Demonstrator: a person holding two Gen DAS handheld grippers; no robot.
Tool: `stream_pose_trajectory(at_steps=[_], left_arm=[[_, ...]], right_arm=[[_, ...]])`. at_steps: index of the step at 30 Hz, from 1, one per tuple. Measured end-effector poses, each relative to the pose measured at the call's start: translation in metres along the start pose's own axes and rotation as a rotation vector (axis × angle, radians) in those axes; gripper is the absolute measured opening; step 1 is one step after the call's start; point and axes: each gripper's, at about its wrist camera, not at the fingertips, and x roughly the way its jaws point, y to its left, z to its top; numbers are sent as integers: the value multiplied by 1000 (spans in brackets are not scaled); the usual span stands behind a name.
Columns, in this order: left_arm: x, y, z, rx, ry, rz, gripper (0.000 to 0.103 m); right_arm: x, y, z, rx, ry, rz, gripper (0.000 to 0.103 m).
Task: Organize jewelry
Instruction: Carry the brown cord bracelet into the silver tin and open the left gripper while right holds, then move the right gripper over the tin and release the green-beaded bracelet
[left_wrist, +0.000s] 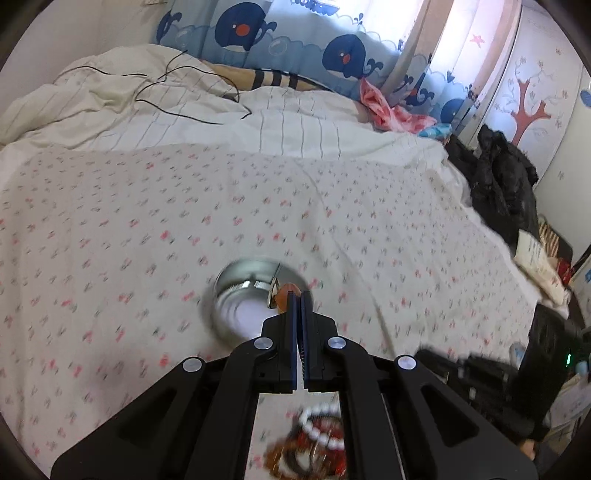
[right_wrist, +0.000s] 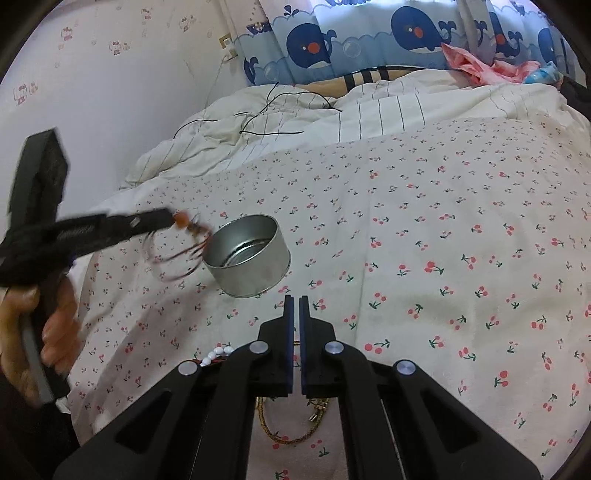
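A round silver tin (right_wrist: 248, 258) stands open on the cherry-print bedsheet (right_wrist: 443, 221); it also shows in the left wrist view (left_wrist: 243, 299). My left gripper (left_wrist: 299, 293) is shut on a corded bracelet with an orange bead (left_wrist: 283, 293), held just left of and above the tin; from the right wrist view the left gripper (right_wrist: 171, 219) and the dangling bracelet (right_wrist: 184, 240) are blurred. My right gripper (right_wrist: 296, 297) is shut and empty, just in front of the tin. A pile of jewelry (left_wrist: 314, 443) with white beads lies below the left gripper. A braided brown cord (right_wrist: 280, 428) lies under the right gripper.
A rumpled striped duvet (right_wrist: 295, 122) with a black cable (right_wrist: 273, 110) lies at the back of the bed. A whale-print curtain (right_wrist: 369, 40) hangs behind. Dark clothes (left_wrist: 502, 184) and clutter stand off the bed's right edge.
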Motion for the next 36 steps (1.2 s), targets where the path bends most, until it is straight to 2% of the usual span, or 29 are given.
stream_pose_trajectory(at_steps=[4,6,7,8,9,10,11,12,14,17,20,21,22,24,27,30,34,36], left_arm=[[28,6,10,-27,18,9,2],[47,9,11,-23,46,42,2],[57,11,10,-21,68,66,2],[64,12,9,-18,90,83,3],[71,13,7,-10,117,108,4],[76,13,5,3,138,132,7],[80,13,3,18,157,163,15],[79,12,1,24,158,187,30],[67,13,-1,29,122,205,49],[38,13,-3,26,54,229,61],[11,21,-13,-24,8,204,73],[6,26,-17,-47,1,195,74],[1,29,-20,-67,-3,187,75],[-7,37,-30,-111,-6,174,75],[-14,53,-40,-169,-2,176,75],[-10,66,-40,-238,3,154,75],[-6,66,-37,-224,4,189,76],[-8,66,-35,-223,-7,210,81]], right_arm=[[15,2,-5,-22,74,-40,3],[19,6,-8,-50,92,-70,3],[20,6,-9,-52,96,-73,9],[21,5,-9,-50,95,-80,19],[20,4,-10,-44,86,-104,53],[19,3,-11,-45,78,-117,64],[20,3,-11,-50,84,-121,64],[22,3,-12,-54,94,-126,64],[30,3,-16,-72,131,-154,64],[42,5,-24,-115,171,-184,64],[50,9,-31,-165,191,-210,61],[55,11,-34,-186,215,-215,41],[58,12,-36,-201,234,-209,14],[59,17,-39,-229,235,-205,3],[50,13,-36,-187,202,-172,4],[35,7,-27,-127,133,-123,4],[14,13,-17,-96,33,-60,4],[7,18,-13,-88,2,-39,4]])
